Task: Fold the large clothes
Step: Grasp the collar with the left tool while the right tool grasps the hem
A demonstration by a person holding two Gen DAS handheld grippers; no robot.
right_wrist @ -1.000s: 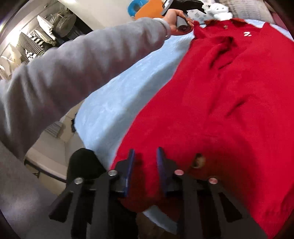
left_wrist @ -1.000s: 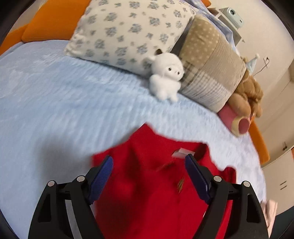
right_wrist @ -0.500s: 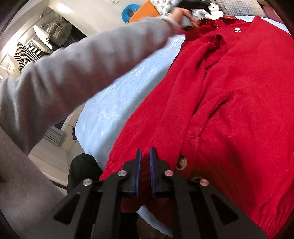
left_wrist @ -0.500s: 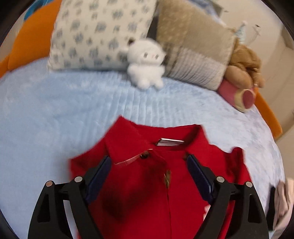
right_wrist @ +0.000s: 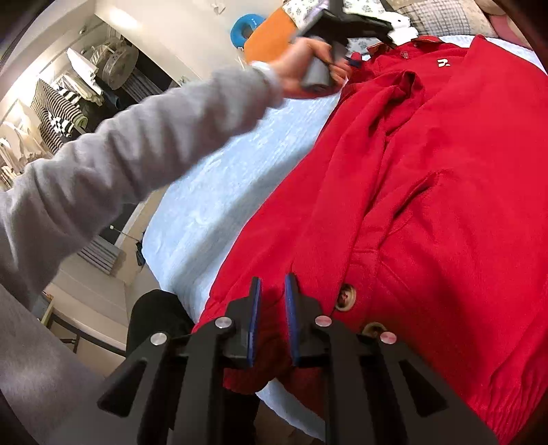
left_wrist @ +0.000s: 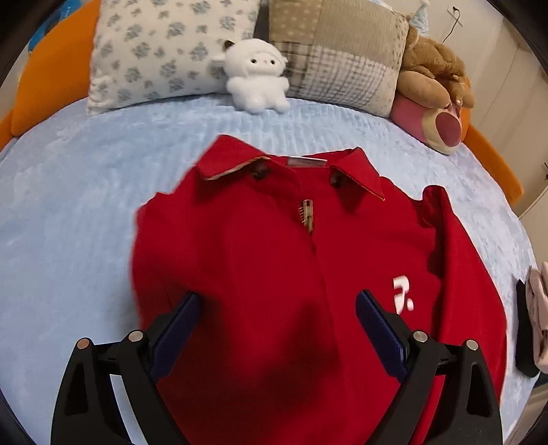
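A red collared jacket point(left_wrist: 260, 260) lies front up on the pale blue bed cover point(left_wrist: 68, 205), collar toward the pillows. It also shows in the right wrist view point(right_wrist: 445, 171), with its left sleeve folded over the body. My left gripper point(left_wrist: 277, 308) is open and empty above the jacket's chest. My right gripper point(right_wrist: 272, 291) has its jaws close together around the red fabric at the bottom hem corner, at the bed's near edge. The left gripper also shows in the right wrist view point(right_wrist: 342, 24), held by a hand over the collar.
A floral pillow point(left_wrist: 164, 51), a patchwork pillow point(left_wrist: 335, 54), a white plush point(left_wrist: 257, 78) and a brown plush point(left_wrist: 435, 82) line the head of the bed. An orange bed frame point(left_wrist: 51, 82) rims it. A clothes rack point(right_wrist: 58, 109) stands beyond the bed.
My left gripper has drawn back from the collar toward the jacket's chest and stayed open. My right gripper closed from half open onto the hem fabric.
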